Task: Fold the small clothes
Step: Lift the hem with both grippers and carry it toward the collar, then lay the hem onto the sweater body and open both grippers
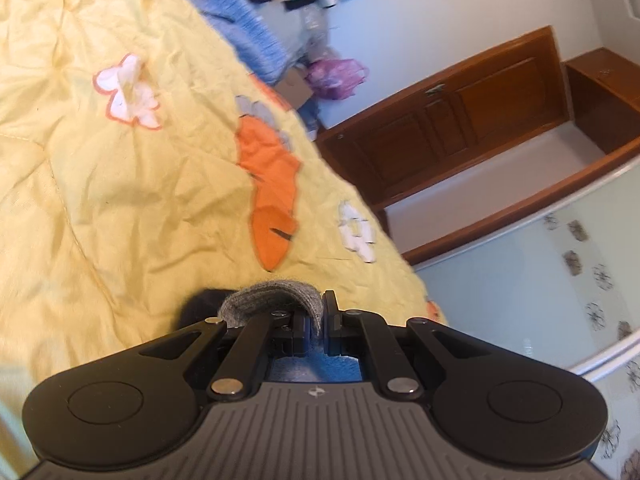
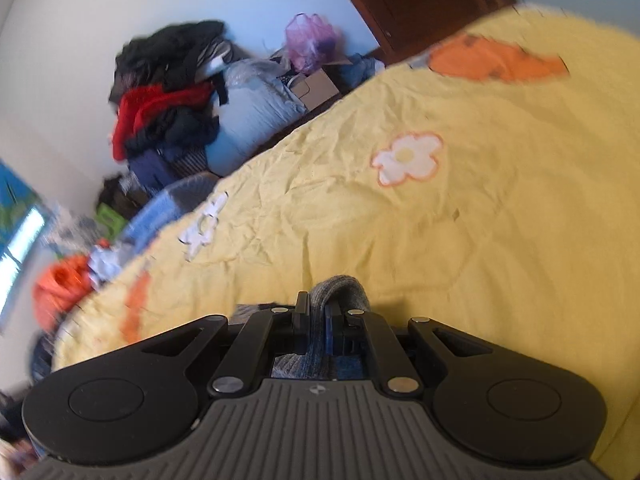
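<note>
Both grippers are pinching a small grey knit garment above the bed.

The left gripper and right gripper are each clamping, nearly closed, on a fold of the grey knit, probably a sock: light, soft and floppy, so it is best held near its edges. The yellow quilt is lying beneath; a clothes heap is sitting well apart.
</note>
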Demonstrator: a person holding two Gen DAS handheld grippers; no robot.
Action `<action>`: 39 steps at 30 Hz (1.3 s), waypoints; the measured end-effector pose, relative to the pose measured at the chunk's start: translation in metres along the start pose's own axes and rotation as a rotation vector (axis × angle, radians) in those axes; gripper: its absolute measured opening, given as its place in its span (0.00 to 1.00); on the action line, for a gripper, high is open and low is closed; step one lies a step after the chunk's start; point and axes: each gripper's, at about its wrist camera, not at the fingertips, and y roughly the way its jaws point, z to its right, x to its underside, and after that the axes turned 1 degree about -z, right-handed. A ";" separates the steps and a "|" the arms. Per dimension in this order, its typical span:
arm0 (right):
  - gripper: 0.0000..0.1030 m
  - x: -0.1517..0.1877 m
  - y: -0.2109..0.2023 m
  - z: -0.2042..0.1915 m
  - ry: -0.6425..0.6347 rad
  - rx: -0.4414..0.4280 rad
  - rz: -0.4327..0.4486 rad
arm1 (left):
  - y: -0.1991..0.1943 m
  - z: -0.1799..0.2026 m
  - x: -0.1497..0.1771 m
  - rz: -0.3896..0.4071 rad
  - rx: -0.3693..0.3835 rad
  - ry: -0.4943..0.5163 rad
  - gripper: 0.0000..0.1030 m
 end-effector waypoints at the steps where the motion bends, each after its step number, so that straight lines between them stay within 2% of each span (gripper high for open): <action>1: 0.12 -0.002 0.005 -0.001 -0.016 0.016 -0.004 | 0.006 -0.005 -0.002 -0.012 -0.016 -0.016 0.05; 5: 0.14 -0.002 0.023 -0.007 -0.076 0.089 -0.031 | 0.025 -0.018 -0.004 -0.057 -0.093 -0.052 0.06; 6: 0.20 -0.001 0.025 -0.005 -0.075 0.085 -0.040 | 0.028 -0.020 -0.005 -0.069 -0.109 -0.059 0.07; 7: 0.22 0.001 0.026 -0.004 -0.070 0.078 -0.052 | 0.029 -0.022 -0.005 -0.068 -0.107 -0.063 0.07; 8: 0.29 0.002 0.024 -0.004 -0.076 0.072 -0.048 | 0.028 -0.022 -0.006 -0.063 -0.112 -0.063 0.10; 9: 0.44 0.002 0.021 -0.005 -0.082 0.063 -0.043 | 0.025 -0.020 -0.008 -0.052 -0.128 -0.058 0.15; 10: 0.54 0.000 0.016 -0.004 -0.079 0.056 -0.031 | 0.021 -0.018 -0.010 -0.035 -0.137 -0.048 0.19; 11: 0.72 -0.002 0.009 -0.004 -0.069 0.061 -0.005 | 0.015 -0.014 -0.013 -0.007 -0.138 -0.026 0.30; 12: 0.78 -0.004 0.001 -0.002 -0.058 0.063 0.032 | 0.008 -0.008 -0.015 0.033 -0.161 0.006 0.49; 14: 0.78 -0.010 -0.013 0.002 -0.047 0.034 0.072 | -0.006 0.005 -0.020 0.082 -0.189 0.081 0.70; 15: 0.78 -0.012 -0.017 0.003 -0.055 0.018 0.066 | -0.010 0.010 -0.021 0.077 -0.182 0.113 0.70; 17: 0.77 -0.008 -0.022 -0.002 -0.127 0.019 0.061 | -0.015 0.024 -0.015 0.057 -0.216 0.191 0.70; 19: 0.75 0.003 -0.021 -0.015 -0.248 0.048 0.053 | -0.012 0.039 0.001 0.028 -0.275 0.278 0.77; 20: 0.75 0.009 -0.018 -0.022 -0.300 0.046 0.053 | -0.006 0.046 0.012 0.013 -0.285 0.321 0.82; 22: 0.75 0.021 -0.013 -0.038 -0.392 0.037 0.069 | 0.001 0.055 0.034 0.008 -0.301 0.403 0.85; 24: 0.73 0.029 -0.008 -0.052 -0.448 0.019 0.081 | 0.019 0.061 0.052 -0.013 -0.374 0.466 0.85; 26: 0.72 0.030 0.004 -0.059 -0.452 0.017 0.059 | 0.037 0.058 0.065 -0.026 -0.484 0.521 0.85; 28: 0.72 0.027 0.020 -0.061 -0.449 0.081 0.017 | 0.049 0.053 0.075 -0.018 -0.546 0.594 0.94; 29: 0.73 0.026 0.029 -0.059 -0.456 0.142 -0.002 | 0.052 0.054 0.081 -0.005 -0.583 0.643 1.00; 30: 0.73 0.025 0.036 -0.055 -0.456 0.198 -0.024 | 0.057 0.053 0.084 -0.013 -0.619 0.655 1.00; 33: 0.73 0.033 0.025 -0.054 -0.478 0.195 -0.001 | 0.044 0.058 0.089 0.019 -0.603 0.633 1.00; 35: 0.73 0.044 0.001 -0.060 -0.519 0.186 0.024 | 0.029 0.067 0.100 0.045 -0.604 0.663 1.00; 37: 0.79 0.063 -0.027 -0.064 -0.548 0.185 0.029 | 0.014 0.072 0.116 0.058 -0.618 0.689 1.00; 39: 0.87 0.086 -0.057 -0.059 -0.549 0.181 0.034 | -0.002 0.070 0.130 0.060 -0.633 0.671 1.00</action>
